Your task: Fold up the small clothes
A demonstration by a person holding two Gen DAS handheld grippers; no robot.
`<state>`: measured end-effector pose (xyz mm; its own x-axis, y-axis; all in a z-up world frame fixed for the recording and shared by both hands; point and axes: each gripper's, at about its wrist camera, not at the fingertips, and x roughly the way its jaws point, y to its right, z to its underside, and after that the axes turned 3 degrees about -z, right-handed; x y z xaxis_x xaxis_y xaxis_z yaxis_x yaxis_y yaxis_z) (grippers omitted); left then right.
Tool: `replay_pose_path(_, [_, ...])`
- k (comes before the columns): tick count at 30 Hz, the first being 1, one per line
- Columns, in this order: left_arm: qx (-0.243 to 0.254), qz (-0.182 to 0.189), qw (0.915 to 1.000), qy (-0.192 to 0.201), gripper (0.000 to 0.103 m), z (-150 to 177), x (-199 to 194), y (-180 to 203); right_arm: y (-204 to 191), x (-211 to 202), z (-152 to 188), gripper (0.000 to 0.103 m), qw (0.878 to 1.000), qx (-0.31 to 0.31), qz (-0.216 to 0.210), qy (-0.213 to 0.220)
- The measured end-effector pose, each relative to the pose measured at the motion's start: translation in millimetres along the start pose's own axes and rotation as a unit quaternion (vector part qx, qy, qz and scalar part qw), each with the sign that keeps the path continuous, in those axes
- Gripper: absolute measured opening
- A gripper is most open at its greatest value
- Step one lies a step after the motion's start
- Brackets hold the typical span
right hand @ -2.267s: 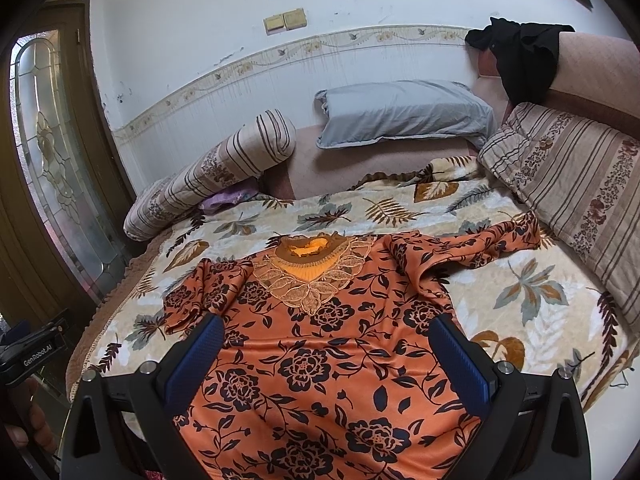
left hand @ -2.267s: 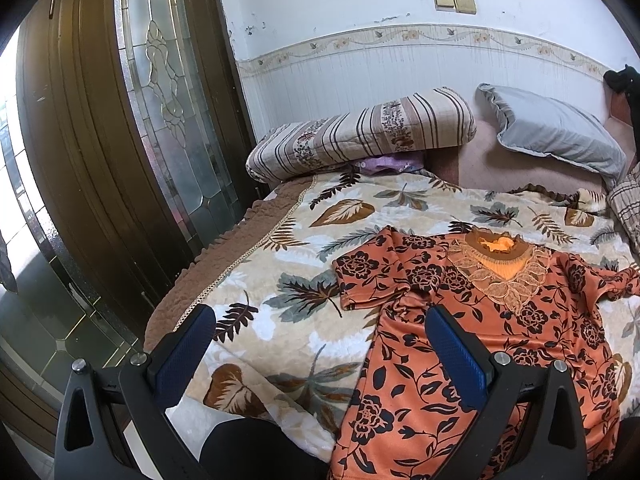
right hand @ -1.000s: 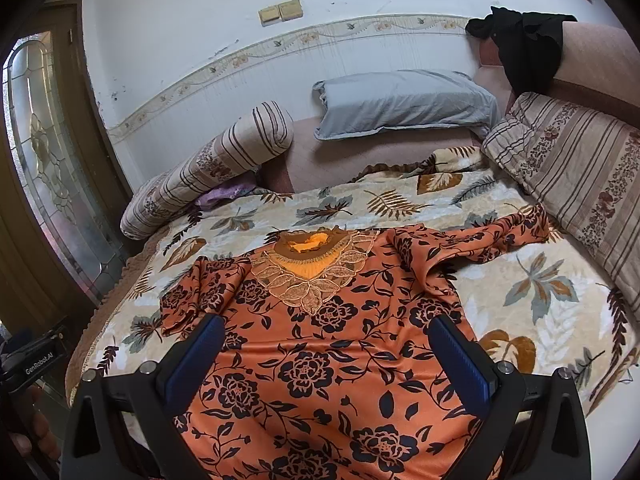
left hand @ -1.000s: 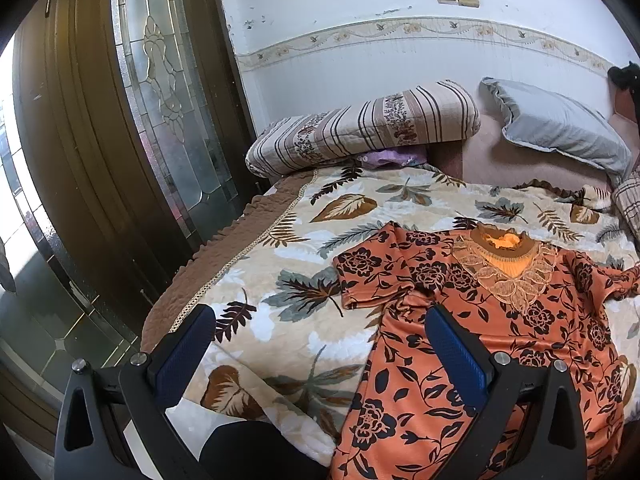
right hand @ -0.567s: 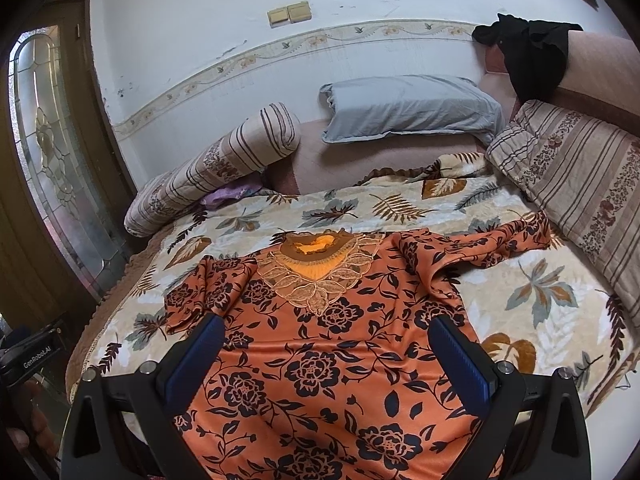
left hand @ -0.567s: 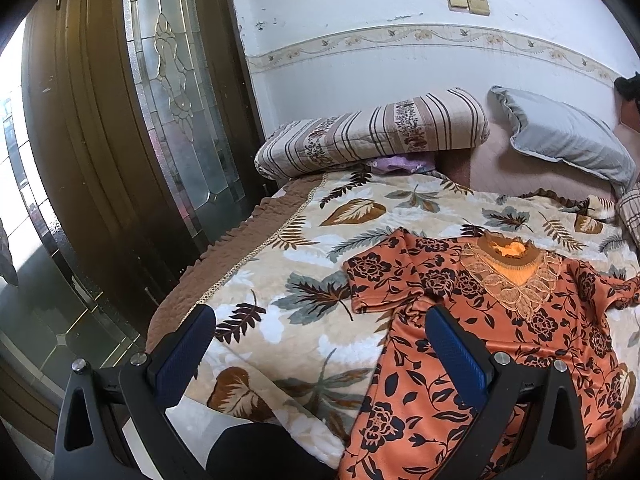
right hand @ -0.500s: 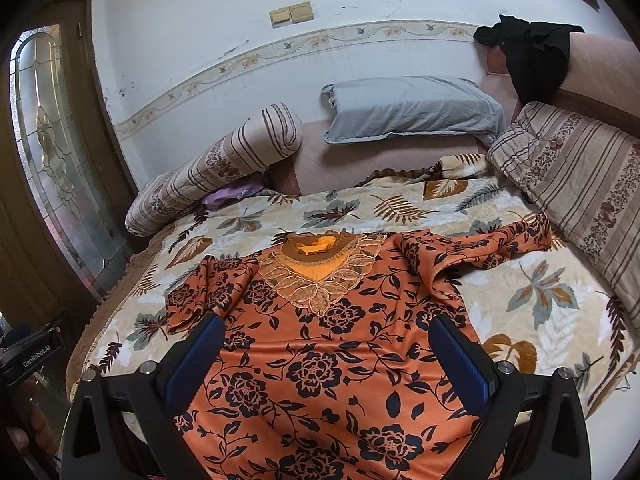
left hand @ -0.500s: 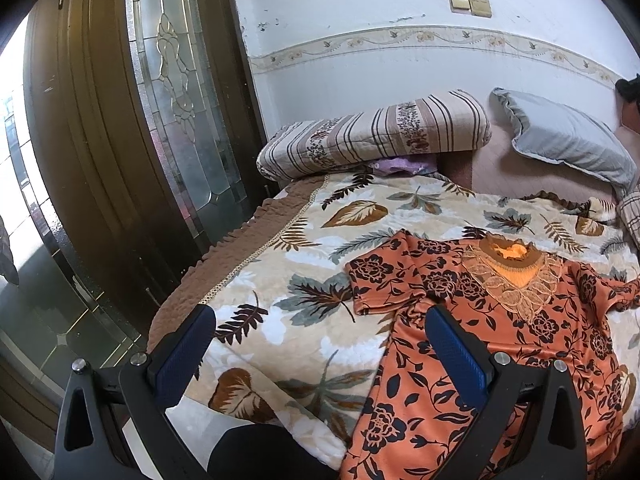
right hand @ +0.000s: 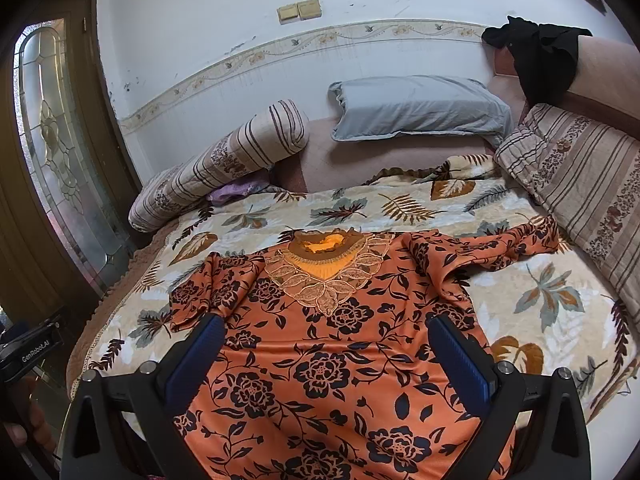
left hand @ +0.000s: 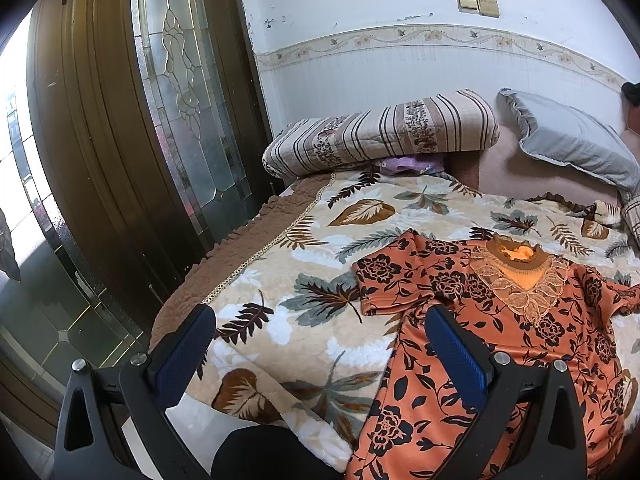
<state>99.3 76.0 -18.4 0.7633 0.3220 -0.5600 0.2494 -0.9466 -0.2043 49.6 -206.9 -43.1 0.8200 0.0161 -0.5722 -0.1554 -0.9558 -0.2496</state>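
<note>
We are at the very start: the top (right hand: 320, 340) lies spread face up on the bed, neck toward the pillows, nothing folded yet, and neither hand-held gripper touches it. Going left to right, the left hand-held gripper (left hand: 320, 344) hangs with its jaws wide apart over the bed's near edge, its right finger above the top's left side just below the left sleeve (left hand: 394, 276), which lies fairly flat. The right hand-held gripper (right hand: 324, 352) is likewise spread wide and empty, hovering over the body of the top. The right sleeve (right hand: 500, 248) runs out crumpled toward the striped cushion (right hand: 576, 184). The next move, we judge, is to close on a sleeve or side seam and bring it across the middle; the cloth looks thin and slippery, so a firm pinch is needed. The blanket (left hand: 320, 256) is a plush leaf print. A glazed door (left hand: 180, 92) stands left, then a striped bolster (left hand: 380, 132), a grey pillow (right hand: 416, 108) and dark clothing (right hand: 540, 56).
</note>
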Motion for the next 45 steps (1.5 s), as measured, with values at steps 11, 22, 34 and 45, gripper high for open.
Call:
replay_pose_path(11, [0.007,-0.003,0.9999,-0.007,0.103,0.4,7.4,6.7,5.4,14.1,0.4,0.103,1.000,0.007,-0.002,-0.011])
replay_pose_path(22, [0.083,0.018,0.9957,-0.036,0.103,6.5,67.7,77.9,81.9,67.7,-18.3,0.103,0.997,0.074,0.020,-0.029])
replay_pose_path(34, [0.195,0.066,0.9676,-0.147,0.103,57.6,186.1,212.0,360.8,162.1,-26.0,0.103,0.914,0.404,0.041,-0.013])
replay_pose_path(45, [0.118,0.128,0.9718,-0.159,0.103,75.4,212.0,205.7,448.9,229.6,-39.3,0.103,0.852,0.524,0.010,0.005])
